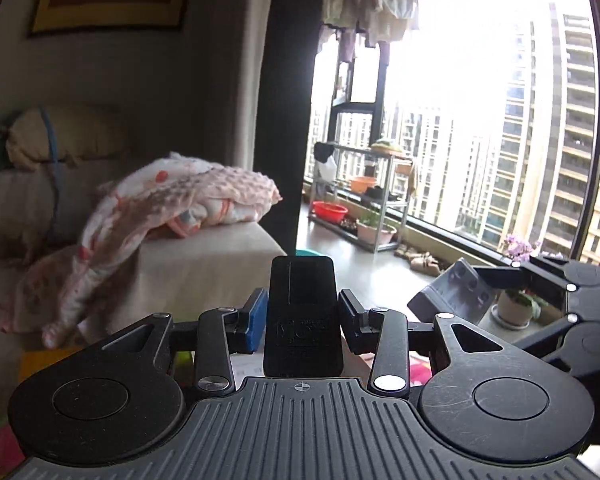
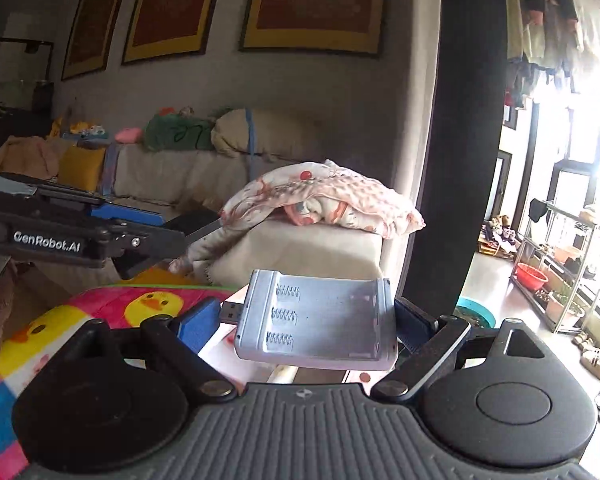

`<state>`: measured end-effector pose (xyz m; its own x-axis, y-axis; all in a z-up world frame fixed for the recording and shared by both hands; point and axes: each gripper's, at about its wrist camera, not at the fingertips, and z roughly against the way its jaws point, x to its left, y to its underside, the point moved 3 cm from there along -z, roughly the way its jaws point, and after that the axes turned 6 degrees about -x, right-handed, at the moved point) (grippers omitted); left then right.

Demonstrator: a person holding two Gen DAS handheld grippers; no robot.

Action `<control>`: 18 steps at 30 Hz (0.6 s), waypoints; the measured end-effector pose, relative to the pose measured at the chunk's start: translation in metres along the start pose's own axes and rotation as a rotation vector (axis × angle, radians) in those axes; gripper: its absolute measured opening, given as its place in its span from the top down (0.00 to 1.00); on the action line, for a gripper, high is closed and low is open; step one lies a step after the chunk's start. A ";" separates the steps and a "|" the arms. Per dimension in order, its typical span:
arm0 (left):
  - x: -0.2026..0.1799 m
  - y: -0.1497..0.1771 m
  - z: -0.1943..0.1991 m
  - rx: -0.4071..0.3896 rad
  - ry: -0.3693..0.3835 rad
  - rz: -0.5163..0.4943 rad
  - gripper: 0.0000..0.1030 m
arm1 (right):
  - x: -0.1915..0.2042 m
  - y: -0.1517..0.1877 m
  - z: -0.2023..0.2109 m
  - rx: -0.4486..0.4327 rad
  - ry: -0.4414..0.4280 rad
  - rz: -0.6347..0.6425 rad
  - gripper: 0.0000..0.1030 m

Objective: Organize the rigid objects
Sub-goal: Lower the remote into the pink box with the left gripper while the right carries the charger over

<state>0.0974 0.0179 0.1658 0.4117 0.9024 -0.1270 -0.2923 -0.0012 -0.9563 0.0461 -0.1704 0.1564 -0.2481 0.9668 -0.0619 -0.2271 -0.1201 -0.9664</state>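
**Both grippers loaded, held up off the table**

Left gripper (image 1: 303, 322) pinches a black remote (image 1: 303, 316) across its width, blue pad on one side, black pad on the other. Remote sits upright between the fingers, back face toward the camera, top end pointing at the sofa (image 1: 204, 264). Blanket (image 1: 148, 216) is draped over the sofa arm behind it.

Right gripper (image 2: 314, 330) clamps a silver charger (image 2: 320, 320) by its two short ends. Charger lies roughly flat, tilted a bit, battery bay up with three springs visible. USB plug (image 2: 232, 312) sticks out of its left end, just beside the left blue pad. Charger hangs above a pale table edge (image 2: 224, 354); duck mat (image 2: 100, 312) lies further left.

From the left wrist camera, the charger shows at far right, well apart from the remote.
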 end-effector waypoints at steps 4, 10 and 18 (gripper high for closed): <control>0.026 -0.002 -0.046 0.045 0.009 0.050 0.58 | -0.008 -0.006 -0.057 0.050 0.001 -0.041 0.11; 0.052 0.035 -0.090 0.199 0.047 0.090 0.58 | -0.012 0.016 -0.124 0.187 -0.088 -0.091 0.11; 0.077 0.067 -0.044 0.123 0.006 0.128 0.58 | -0.002 0.066 -0.093 0.195 0.022 -0.012 0.10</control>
<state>0.1475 0.0689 0.0804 0.3697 0.8957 -0.2472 -0.4458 -0.0625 -0.8930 0.1195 -0.1596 0.0698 -0.2243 0.9728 -0.0583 -0.4087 -0.1482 -0.9006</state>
